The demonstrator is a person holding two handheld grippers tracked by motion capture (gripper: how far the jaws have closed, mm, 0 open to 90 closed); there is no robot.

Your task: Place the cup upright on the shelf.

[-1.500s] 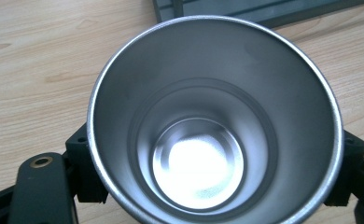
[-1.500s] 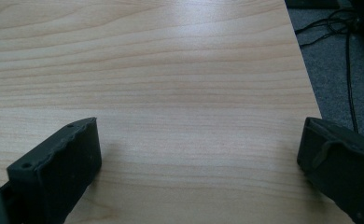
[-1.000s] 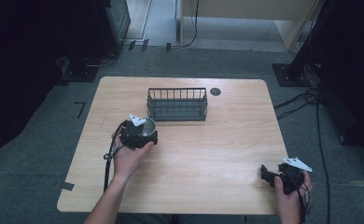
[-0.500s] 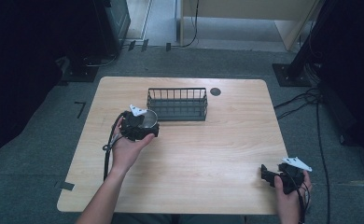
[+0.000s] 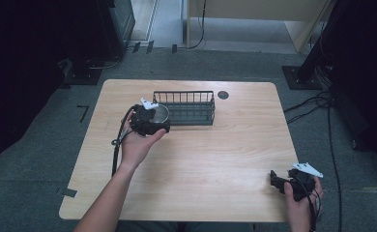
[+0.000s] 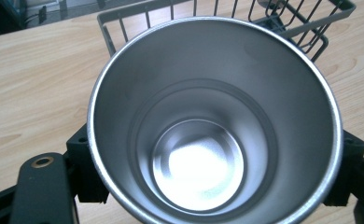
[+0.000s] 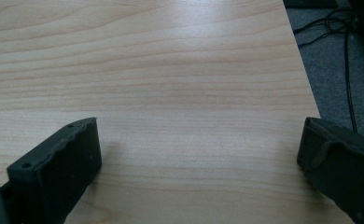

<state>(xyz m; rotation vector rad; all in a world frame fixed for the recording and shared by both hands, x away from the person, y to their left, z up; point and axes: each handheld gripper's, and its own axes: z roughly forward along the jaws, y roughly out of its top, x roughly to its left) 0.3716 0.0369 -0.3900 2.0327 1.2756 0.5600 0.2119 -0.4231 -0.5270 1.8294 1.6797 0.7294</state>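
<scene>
Shiny silver metal cup (image 6: pixel 215 121) sits between the 2 black jaws of the left gripper (image 5: pixel 150 121), 1 jaw pressed on each side of it, so the jaws are clamped on the cup. Looking down from the left gripper view, the cup is open at the top & has nothing inside; its round bottom shines bright. From the high view, the cup (image 5: pixel 160 112) is held over the light wooden table (image 5: pixel 215 159), just beside the left end of the dark wire basket (image 5: pixel 185 107). Can't tell if the cup touches the basket. In the left gripper view the basket (image 6: pixel 124 16) shows right behind the cup's rim, w/ thin bars standing up.

A person's left hand (image 5: pixel 137 145) holds that gripper, & a black cable hangs down from it along the arm.

Over at the near right corner of the table, the right gripper (image 5: pixel 276 178) is held by the right hand (image 5: pixel 297 203), well apart from the cup & basket. Its 2 black jaws are spread wide apart w/ only bare wood between them in the right gripper view. Grey floor & some cables (image 7: pixel 343 56) show past the table edge there.

1 small dark round spot (image 5: pixel 223 94) is on the table top near the basket's right end.
</scene>
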